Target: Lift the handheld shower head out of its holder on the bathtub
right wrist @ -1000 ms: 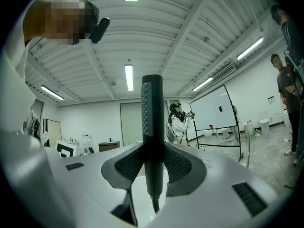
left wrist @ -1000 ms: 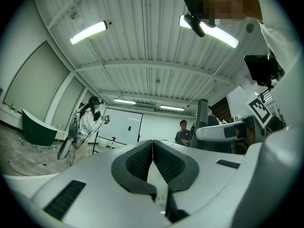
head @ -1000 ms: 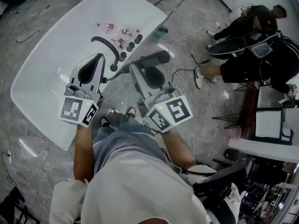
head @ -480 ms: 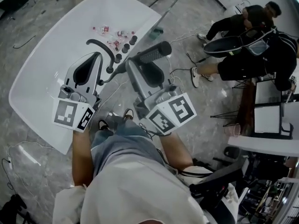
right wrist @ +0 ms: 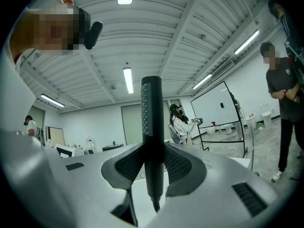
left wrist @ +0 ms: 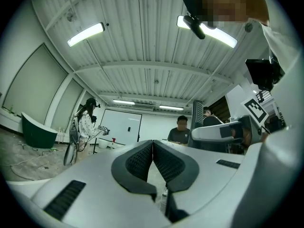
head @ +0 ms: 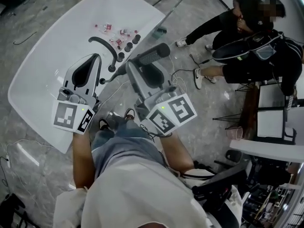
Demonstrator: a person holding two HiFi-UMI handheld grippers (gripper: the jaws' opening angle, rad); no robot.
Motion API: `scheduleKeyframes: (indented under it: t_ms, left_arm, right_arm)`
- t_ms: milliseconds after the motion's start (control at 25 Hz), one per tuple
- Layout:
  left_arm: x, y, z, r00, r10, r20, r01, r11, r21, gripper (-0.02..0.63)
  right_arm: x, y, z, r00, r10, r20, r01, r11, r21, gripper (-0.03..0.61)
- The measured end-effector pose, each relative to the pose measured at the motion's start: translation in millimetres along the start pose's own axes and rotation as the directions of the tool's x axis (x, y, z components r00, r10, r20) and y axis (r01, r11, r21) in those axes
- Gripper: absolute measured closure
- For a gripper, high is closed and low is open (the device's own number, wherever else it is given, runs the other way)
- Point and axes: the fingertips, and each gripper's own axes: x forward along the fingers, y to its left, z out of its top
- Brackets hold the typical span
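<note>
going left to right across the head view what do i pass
left gripper → right gripper, clamped on the shower head → bystanders in black

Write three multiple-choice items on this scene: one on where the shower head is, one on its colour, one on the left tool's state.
1. Where is the shower head?
A. Clamped in the right tool
B. Lying on the floor
C. Seated in its holder

2. What colour is it?
A. Red
B. White
C. Black

3. The left tool is:
A. wide open
B. shut on a hose
C. shut, with nothing between its pads

Answers: 1 A, the right gripper view shows both pads pressing on it. 2 C, it stands black against the pale ceiling. 3 C, the left gripper view shows the pads meeting, empty.
</note>
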Motion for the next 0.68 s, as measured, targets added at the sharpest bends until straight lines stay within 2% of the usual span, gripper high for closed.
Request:
scheduleKeyframes:
  t_ms: [320, 680]
  left_arm:
    - [-3, 12, 3, 1.000, 0.004, 0.007, -0.004, 1.000, -0.006, 0.595]
    - [3, 23, -5, 1.000, 0.007, -0.009, -0.007, 1.000, -0.023, 0.595]
  right_arm:
    - [14, 7, -6, 1.000, 0.008, -0.008, -0.008, 1.000, -0.019, 0.442]
    - [27, 0, -18, 1.000, 0.007, -0.022, -0.007, 1.000, 0.007, 0.442]
